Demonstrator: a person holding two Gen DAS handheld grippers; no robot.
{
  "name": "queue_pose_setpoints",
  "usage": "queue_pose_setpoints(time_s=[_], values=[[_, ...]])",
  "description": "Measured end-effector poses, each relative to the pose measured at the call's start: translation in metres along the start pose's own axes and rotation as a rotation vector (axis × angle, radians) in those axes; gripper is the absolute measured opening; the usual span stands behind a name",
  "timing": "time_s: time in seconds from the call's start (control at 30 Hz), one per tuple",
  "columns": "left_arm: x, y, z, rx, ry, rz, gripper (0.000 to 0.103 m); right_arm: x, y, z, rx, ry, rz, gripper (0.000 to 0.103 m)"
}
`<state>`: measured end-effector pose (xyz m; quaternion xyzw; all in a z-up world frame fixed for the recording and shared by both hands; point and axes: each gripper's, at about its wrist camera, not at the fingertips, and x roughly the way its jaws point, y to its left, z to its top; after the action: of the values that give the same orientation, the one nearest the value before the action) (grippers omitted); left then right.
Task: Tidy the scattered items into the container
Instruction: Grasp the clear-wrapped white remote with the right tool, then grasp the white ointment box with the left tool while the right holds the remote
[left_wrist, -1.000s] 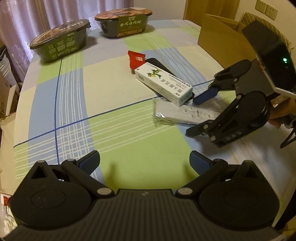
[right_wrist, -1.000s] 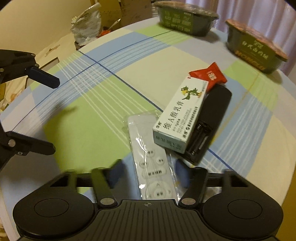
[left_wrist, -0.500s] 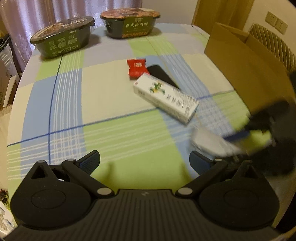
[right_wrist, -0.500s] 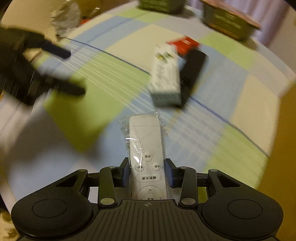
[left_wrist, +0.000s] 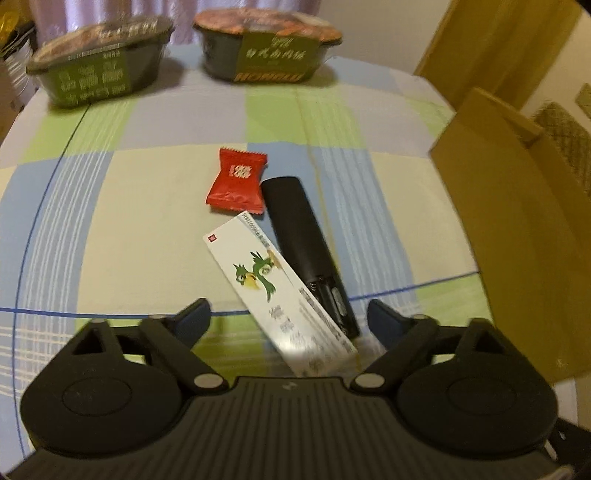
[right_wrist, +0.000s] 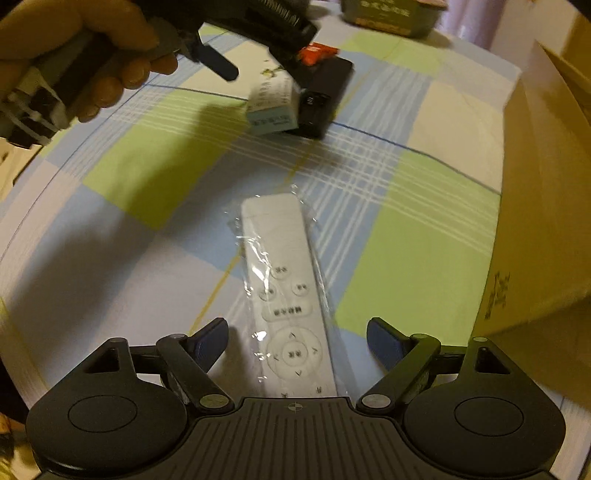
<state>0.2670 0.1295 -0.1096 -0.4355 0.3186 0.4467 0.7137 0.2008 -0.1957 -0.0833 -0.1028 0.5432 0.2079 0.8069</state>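
In the left wrist view my left gripper (left_wrist: 288, 319) is open, and the near end of a white box with a green bird (left_wrist: 280, 291) lies between its fingers. A black remote (left_wrist: 299, 240) lies against the box's right side, and a red packet (left_wrist: 238, 181) sits beyond it. In the right wrist view my right gripper (right_wrist: 299, 339) is open. A white remote in clear plastic wrap (right_wrist: 284, 277) lies lengthwise between its fingers on the cloth, untouched by the pads. The cardboard box (right_wrist: 535, 203) stands just to the right.
Two dark instant-meal bowls (left_wrist: 103, 62) (left_wrist: 266, 44) stand at the table's far edge. A hand (right_wrist: 92, 55) holds the left gripper over the white box (right_wrist: 273, 107). The cardboard box wall (left_wrist: 509, 221) rises along the table's right side. The tablecloth is checked green and blue.
My right gripper, shut on the wrapped white remote half a second ago, now stands open around it near the cardboard box. My left gripper moved forward over the white box.
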Motion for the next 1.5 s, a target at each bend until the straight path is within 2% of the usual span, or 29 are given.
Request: queue_pose_setpoints(time_s=[0.07, 0.17, 0.47, 0.5, 0.57, 0.67, 0.83, 0.87, 0.93, 0.97, 1.0, 1.07, 1.13, 1.3, 1.37, 1.43, 1.5], values=[[0.003, 0.001, -0.003, 0.033, 0.024, 0.025, 0.039, -0.001, -0.003, -0.002, 0.012, -0.003, 0.007, 0.087], [-0.004, 0.008, -0.018, 0.102, 0.045, 0.043, 0.033, -0.003, -0.004, -0.004, 0.014, -0.014, 0.013, 0.087], [-0.052, 0.032, -0.09, 0.285, 0.162, 0.034, 0.034, -0.007, 0.001, -0.003, 0.01, -0.047, 0.044, 0.087], [-0.055, 0.033, -0.094, 0.298, 0.161, 0.044, 0.044, -0.008, 0.001, -0.002, 0.008, -0.051, 0.046, 0.087], [-0.059, 0.036, -0.097, 0.316, 0.155, 0.056, 0.055, -0.009, 0.003, 0.0, 0.002, -0.061, 0.048, 0.087], [-0.057, 0.036, -0.094, 0.338, 0.146, 0.071, 0.055, -0.009, 0.003, 0.002, -0.017, -0.082, 0.055, 0.087], [-0.043, 0.033, -0.084, 0.347, 0.161, 0.05, 0.055, 0.0, 0.004, 0.006, -0.065, -0.093, 0.07, 0.087], [-0.04, 0.032, -0.084, 0.353, 0.169, 0.051, 0.054, 0.002, 0.003, 0.007, -0.067, -0.091, 0.068, 0.087], [-0.035, 0.03, -0.086, 0.377, 0.193, 0.051, 0.045, 0.005, 0.002, 0.009, -0.061, -0.087, 0.072, 0.087], [-0.036, 0.03, -0.088, 0.377, 0.19, 0.037, 0.035, 0.006, 0.002, 0.01, -0.057, -0.086, 0.071, 0.074], [-0.038, 0.03, -0.089, 0.376, 0.194, 0.032, 0.033, 0.007, 0.002, 0.011, -0.059, -0.087, 0.068, 0.069], [-0.043, 0.028, -0.094, 0.404, 0.201, 0.021, 0.033, 0.005, 0.004, 0.012, -0.067, -0.092, 0.053, 0.043], [-0.047, 0.028, -0.099, 0.417, 0.206, 0.008, 0.033, 0.004, 0.004, 0.013, -0.06, -0.089, 0.062, 0.042], [-0.052, 0.027, -0.104, 0.436, 0.196, 0.029, 0.034, 0.002, 0.012, 0.005, -0.101, -0.088, 0.061, 0.043], [-0.052, 0.026, -0.103, 0.437, 0.195, 0.031, 0.038, 0.001, 0.013, 0.002, -0.099, -0.092, 0.057, 0.044], [-0.051, 0.022, -0.1, 0.444, 0.196, 0.035, 0.042, 0.001, 0.013, 0.001, -0.09, -0.085, 0.06, 0.057], [-0.049, 0.02, -0.098, 0.452, 0.203, 0.034, 0.042, 0.002, 0.014, 0.001, -0.083, -0.08, 0.056, 0.057]])
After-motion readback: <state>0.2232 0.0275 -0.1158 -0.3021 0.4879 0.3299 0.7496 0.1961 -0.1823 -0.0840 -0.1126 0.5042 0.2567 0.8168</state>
